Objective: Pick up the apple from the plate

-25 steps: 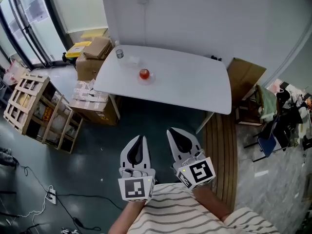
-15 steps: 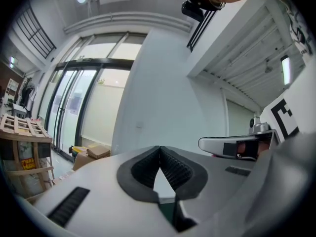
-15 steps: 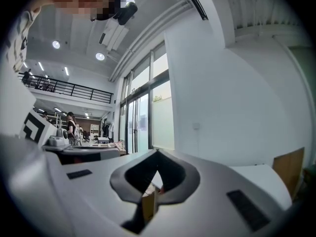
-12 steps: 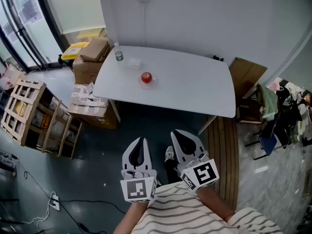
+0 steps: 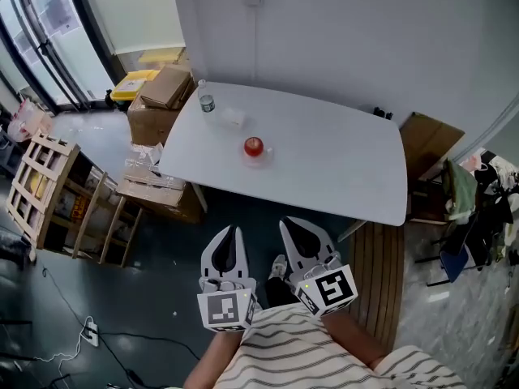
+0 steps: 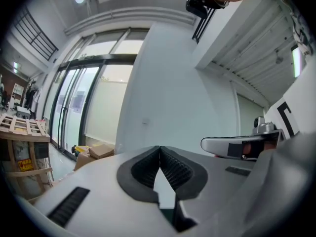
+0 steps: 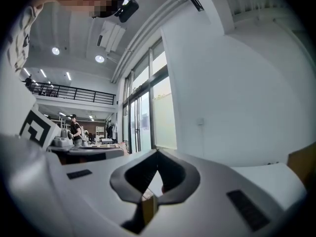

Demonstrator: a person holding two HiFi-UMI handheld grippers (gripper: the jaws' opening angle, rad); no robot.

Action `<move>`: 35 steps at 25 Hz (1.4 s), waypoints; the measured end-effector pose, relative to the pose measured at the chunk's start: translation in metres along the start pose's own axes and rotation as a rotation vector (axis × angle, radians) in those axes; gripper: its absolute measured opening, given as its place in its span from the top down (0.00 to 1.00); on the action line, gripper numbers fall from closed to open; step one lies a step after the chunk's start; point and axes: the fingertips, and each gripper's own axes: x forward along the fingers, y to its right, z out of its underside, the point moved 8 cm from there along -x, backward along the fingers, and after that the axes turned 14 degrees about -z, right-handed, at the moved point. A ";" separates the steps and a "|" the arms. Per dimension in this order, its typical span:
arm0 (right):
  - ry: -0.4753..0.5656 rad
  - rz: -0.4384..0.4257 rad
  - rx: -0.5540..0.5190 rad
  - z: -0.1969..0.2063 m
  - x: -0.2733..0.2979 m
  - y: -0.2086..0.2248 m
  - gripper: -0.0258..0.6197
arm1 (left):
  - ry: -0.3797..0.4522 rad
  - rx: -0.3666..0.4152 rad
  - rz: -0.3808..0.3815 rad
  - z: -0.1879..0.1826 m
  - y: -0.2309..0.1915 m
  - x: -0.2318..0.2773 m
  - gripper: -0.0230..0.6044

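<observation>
A red apple (image 5: pixel 254 146) rests on a small clear plate (image 5: pixel 261 156) on the white table (image 5: pixel 340 164), towards its left half. Both grippers are held side by side low in the head view, well short of the table's near edge and over the dark floor. My left gripper (image 5: pixel 233 230) is shut with nothing in it, its tips meeting in the left gripper view (image 6: pixel 159 147). My right gripper (image 5: pixel 286 220) is shut and empty too, its tips touching in the right gripper view (image 7: pixel 157 152). Neither gripper view shows the apple.
A small can (image 5: pixel 208 104) and a clear object (image 5: pixel 233 117) stand at the table's far left corner. Cardboard boxes (image 5: pixel 166 87) pile up left of the table, with wooden crates (image 5: pixel 40 177) further left. A wooden board (image 5: pixel 426 136) and a clothes-draped chair (image 5: pixel 478 209) are at the right.
The table and apple have drawn nearer and lower in the head view as I move forward. Both grippers stay shut and side by side.
</observation>
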 end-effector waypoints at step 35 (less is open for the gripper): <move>-0.113 -0.021 0.093 0.046 0.150 0.190 0.94 | -0.103 0.046 -0.013 0.025 0.010 0.222 0.96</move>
